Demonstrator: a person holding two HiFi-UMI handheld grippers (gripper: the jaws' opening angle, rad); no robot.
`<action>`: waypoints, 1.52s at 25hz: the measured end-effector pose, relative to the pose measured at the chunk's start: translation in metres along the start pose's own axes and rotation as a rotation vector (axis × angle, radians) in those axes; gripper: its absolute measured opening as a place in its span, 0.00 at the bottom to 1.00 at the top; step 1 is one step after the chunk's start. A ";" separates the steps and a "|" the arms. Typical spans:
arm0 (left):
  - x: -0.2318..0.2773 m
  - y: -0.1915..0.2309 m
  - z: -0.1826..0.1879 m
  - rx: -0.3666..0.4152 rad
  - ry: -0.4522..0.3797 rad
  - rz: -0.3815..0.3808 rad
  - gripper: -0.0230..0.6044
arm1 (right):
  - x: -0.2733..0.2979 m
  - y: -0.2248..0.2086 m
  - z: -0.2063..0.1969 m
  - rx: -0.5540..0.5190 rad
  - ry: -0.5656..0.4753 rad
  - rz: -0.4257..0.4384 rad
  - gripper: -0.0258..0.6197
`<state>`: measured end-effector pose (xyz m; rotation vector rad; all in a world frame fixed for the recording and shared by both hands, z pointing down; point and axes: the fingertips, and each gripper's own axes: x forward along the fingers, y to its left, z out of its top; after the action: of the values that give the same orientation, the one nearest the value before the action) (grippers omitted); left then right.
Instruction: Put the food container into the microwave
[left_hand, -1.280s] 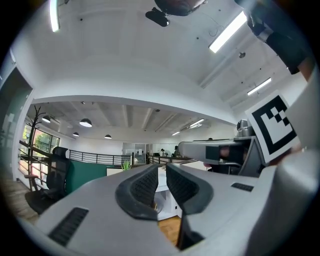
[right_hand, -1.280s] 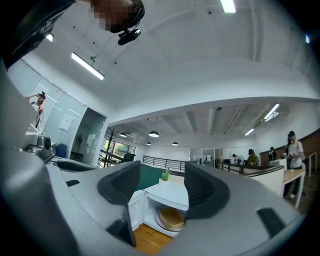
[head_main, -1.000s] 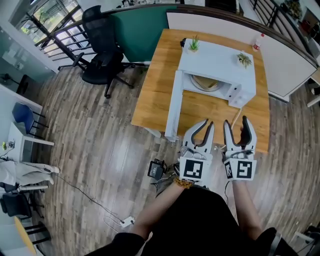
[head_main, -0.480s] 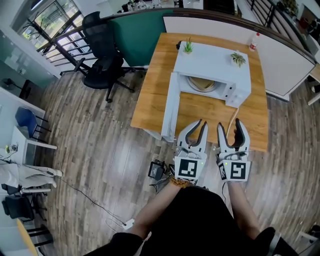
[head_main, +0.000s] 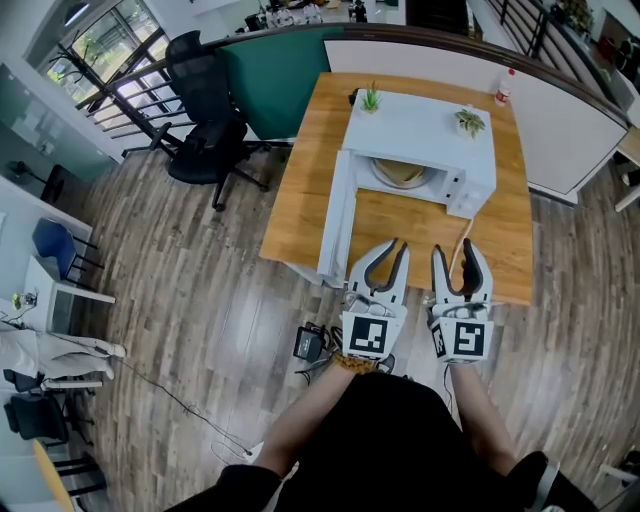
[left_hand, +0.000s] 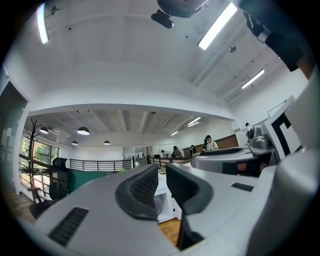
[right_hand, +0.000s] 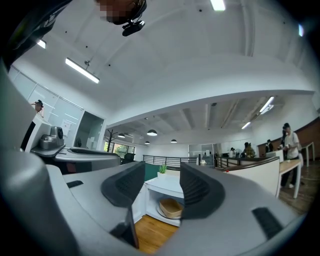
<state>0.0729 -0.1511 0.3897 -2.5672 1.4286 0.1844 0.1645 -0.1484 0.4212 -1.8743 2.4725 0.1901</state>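
Note:
A white microwave (head_main: 420, 125) stands on the wooden table (head_main: 400, 225) with its door (head_main: 338, 215) swung open to the left. A tan food container (head_main: 403, 172) lies inside the cavity, and the right gripper view shows the same container (right_hand: 171, 207). Both grippers hover side by side over the table's near edge, well short of the microwave. My left gripper (head_main: 396, 248) holds nothing, with only a narrow gap between its jaws. My right gripper (head_main: 460, 252) is open wide and empty. The microwave (left_hand: 161, 196) shows through the left jaws' gap.
Two small potted plants (head_main: 371, 98) (head_main: 468, 121) sit on top of the microwave. A bottle (head_main: 503, 87) stands at the table's far right corner and a pale cable (head_main: 464, 240) runs across the table. A black office chair (head_main: 205, 110) is at the left. A small black device (head_main: 310, 342) lies on the floor.
Both grippers have drifted back toward the person and slightly left, away from the microwave. Their jaws look the same, and the container stays inside.

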 end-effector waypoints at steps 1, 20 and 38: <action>0.001 0.000 0.000 0.001 -0.002 -0.003 0.14 | 0.000 -0.001 0.000 -0.004 0.001 -0.004 0.37; -0.002 -0.024 -0.010 -0.032 0.013 -0.048 0.14 | -0.019 -0.010 -0.008 -0.022 0.026 -0.043 0.22; -0.009 -0.045 -0.015 -0.062 0.021 -0.073 0.13 | -0.041 -0.006 -0.014 -0.031 0.044 -0.038 0.09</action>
<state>0.1066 -0.1234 0.4110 -2.6735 1.3545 0.1942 0.1817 -0.1128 0.4388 -1.9573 2.4735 0.1895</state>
